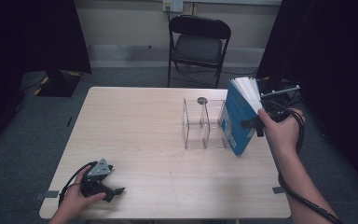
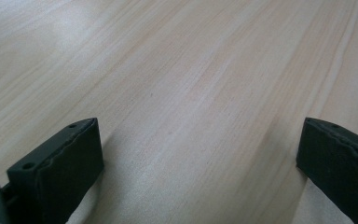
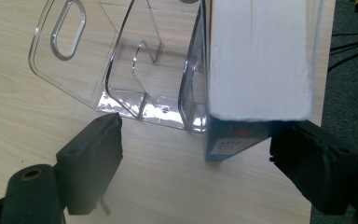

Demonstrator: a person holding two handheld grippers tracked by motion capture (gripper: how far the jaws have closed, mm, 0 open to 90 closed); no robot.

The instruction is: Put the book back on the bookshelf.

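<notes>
A blue book (image 1: 237, 122) with white page edges (image 3: 258, 60) stands upright on the pale wooden table (image 1: 135, 135), at the right end of a clear plastic file holder (image 1: 200, 123). Whether it sits inside the holder's last slot I cannot tell. My right gripper (image 1: 254, 124) is at the book's near right side. In the right gripper view (image 3: 203, 130) its jaws stand wide apart, with the book's bottom corner between them close to the right jaw; the left jaw is well clear of it. My left gripper (image 1: 114, 191) rests at the table's front left, open (image 2: 200, 163) over bare wood.
A black folding chair (image 1: 199, 44) stands beyond the table's far edge. Dark curtains hang at both sides. A small grey disc (image 1: 202, 100) lies behind the holder. The table's right edge runs close beside the book.
</notes>
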